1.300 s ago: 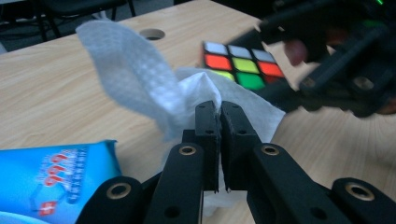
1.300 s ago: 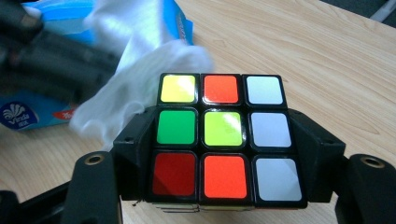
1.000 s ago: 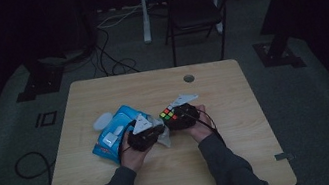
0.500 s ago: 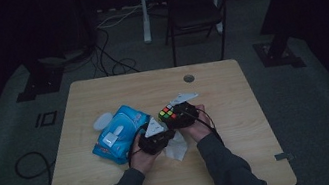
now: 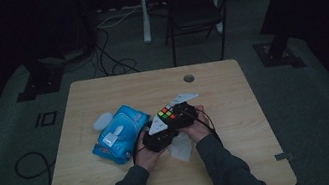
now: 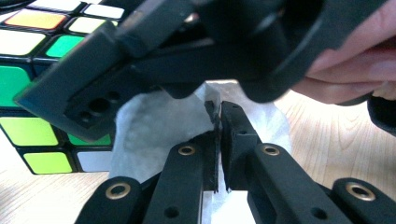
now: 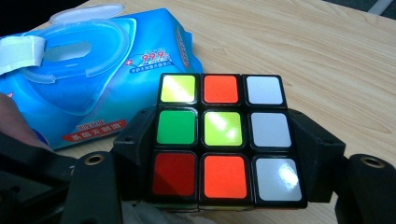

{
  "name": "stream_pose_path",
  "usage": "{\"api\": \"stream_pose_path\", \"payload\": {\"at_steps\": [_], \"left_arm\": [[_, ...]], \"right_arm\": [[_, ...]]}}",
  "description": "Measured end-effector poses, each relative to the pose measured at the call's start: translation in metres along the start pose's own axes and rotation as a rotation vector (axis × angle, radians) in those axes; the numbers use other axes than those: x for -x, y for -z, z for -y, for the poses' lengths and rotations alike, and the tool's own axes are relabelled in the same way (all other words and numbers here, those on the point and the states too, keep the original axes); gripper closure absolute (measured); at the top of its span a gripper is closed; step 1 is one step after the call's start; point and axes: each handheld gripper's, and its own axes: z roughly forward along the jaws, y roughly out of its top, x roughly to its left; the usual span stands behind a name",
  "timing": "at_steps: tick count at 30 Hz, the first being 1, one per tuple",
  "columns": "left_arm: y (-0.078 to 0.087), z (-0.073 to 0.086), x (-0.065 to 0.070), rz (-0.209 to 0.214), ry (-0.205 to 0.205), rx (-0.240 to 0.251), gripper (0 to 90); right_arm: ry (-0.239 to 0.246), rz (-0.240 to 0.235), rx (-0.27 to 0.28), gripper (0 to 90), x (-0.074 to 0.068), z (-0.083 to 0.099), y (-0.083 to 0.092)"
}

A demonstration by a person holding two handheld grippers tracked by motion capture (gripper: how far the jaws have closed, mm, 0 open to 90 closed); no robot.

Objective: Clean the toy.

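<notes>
A scrambled colour cube (image 7: 222, 135) is clamped between the jaws of my right gripper (image 7: 224, 144), held just above the table; in the high view the cube (image 5: 167, 113) sits at the table's middle. My left gripper (image 6: 218, 140) is shut on a white wet wipe (image 6: 154, 126), pressed close beneath the cube (image 6: 28, 93) and the right gripper's body (image 6: 187, 46). From above, the left gripper (image 5: 159, 136) lies just left of and below the right gripper (image 5: 184, 114), and the wipe (image 5: 180, 145) hangs out under both hands.
A blue wet-wipe pack (image 5: 118, 133) with its lid flipped open lies left of the hands, also close behind the cube in the right gripper view (image 7: 93, 79). The table has a cable hole (image 5: 188, 78) at the back. A chair (image 5: 194, 11) stands beyond the table.
My left gripper has moved right with the wipe, from beside the pack to right under the cube. The right gripper and cube have barely shifted.
</notes>
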Motion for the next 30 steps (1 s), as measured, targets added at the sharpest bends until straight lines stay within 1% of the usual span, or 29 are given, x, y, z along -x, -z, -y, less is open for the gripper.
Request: {"api": "stream_pose_path", "payload": {"at_steps": [2,5,8,12,14,17,24,28,30], "left_arm": [[-0.0012,-0.0002,-0.001,-0.001,-0.004,-0.005,86.9],[-0.0023,0.0004,-0.0033,-0.005,0.003,-0.005,86.9],[-0.0033,0.0011,-0.0039,-0.01,0.001,-0.012,86.8],[-0.0035,0.0009,-0.0038,-0.014,0.004,-0.01,86.9],[-0.0025,0.0,-0.0037,-0.01,0.004,-0.004,86.9],[0.0001,-0.0016,-0.0042,-0.004,0.012,0.02,86.8],[0.0039,-0.0066,-0.0021,0.007,0.004,0.052,86.8],[0.0045,-0.0069,-0.003,0.009,0.003,0.057,86.8],[0.0042,-0.0065,-0.0032,0.009,0.007,0.056,86.8]], "right_arm": [[-0.003,-0.002,0.0,33.9,0.0,0.0005,0.0003],[-0.001,-0.002,0.004,34.0,-0.0006,0.0003,0.0006],[-0.005,0.0,0.006,34.0,-0.0013,-0.0004,0.0004],[-0.005,0.002,0.008,33.9,-0.0016,-0.0005,0.0],[-0.009,0.0,0.009,33.9,-0.0015,-0.0005,0.0],[-0.013,-0.004,0.013,33.9,-0.0018,-0.0007,0.0005],[-0.01,-0.009,0.008,33.9,-0.0023,0.0006,-0.0002],[-0.019,-0.01,0.009,33.9,-0.0027,0.0014,-0.001],[-0.014,-0.009,0.011,33.9,-0.0027,0.0009,-0.0006]]}}
